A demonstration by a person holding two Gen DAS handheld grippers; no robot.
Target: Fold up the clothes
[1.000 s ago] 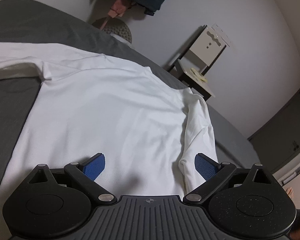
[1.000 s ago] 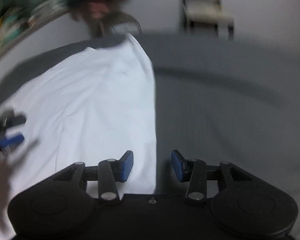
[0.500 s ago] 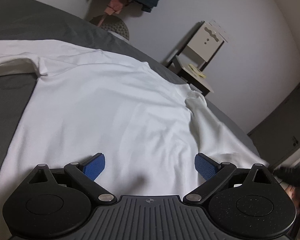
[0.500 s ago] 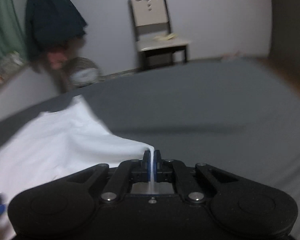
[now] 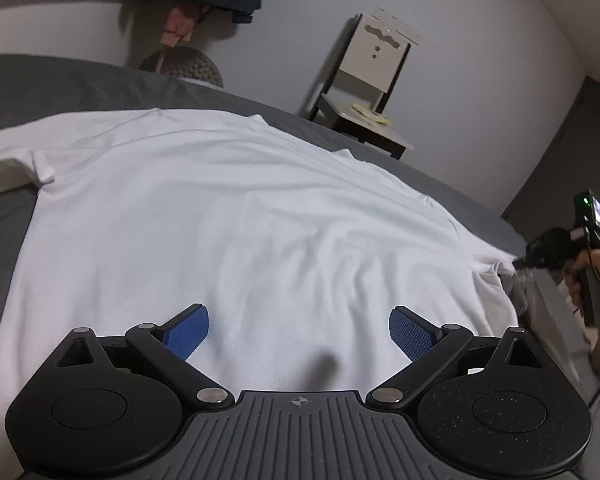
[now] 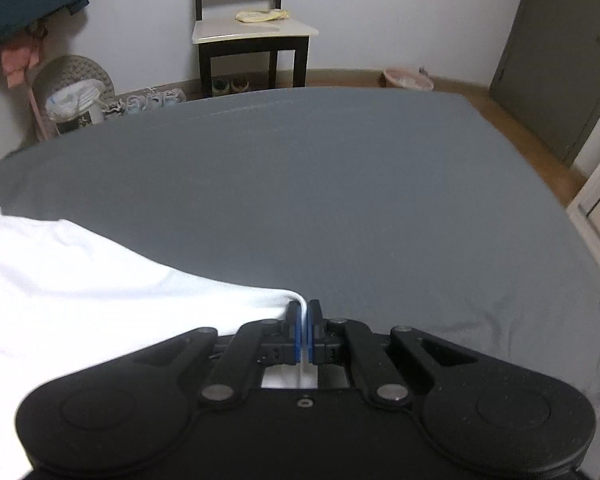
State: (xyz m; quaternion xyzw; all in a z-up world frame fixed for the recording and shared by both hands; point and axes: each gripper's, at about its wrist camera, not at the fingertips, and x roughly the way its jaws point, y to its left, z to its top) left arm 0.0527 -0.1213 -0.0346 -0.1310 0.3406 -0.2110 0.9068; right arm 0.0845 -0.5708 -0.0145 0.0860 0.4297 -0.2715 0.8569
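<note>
One shirt (image 5: 228, 216): white, spread flat across the bed (image 6: 340, 184).
Left claw (image 5: 298, 334): spread, hovering over it.
Right claw (image 6: 303, 330): pinching probably a sleeve end, near the bed's edge.
Handling: soft, light, limp; hold at hems.

The white cotton long-sleeved shirt (image 5: 260, 220) runs off the left edge of the left wrist view, so its far sleeve end is unseen; its near hem lies hidden behind the black left gripper (image 5: 298, 330). In the right wrist view the shirt's pinched edge vanishes between the blue pads (image 6: 298, 328) of the right gripper (image 6: 304, 326). The person's hand (image 5: 592, 276) is cut by the right edge. The small pale yellow thing (image 6: 262, 15) on the wooden chair seat (image 6: 256, 32) cannot be identified.
</note>
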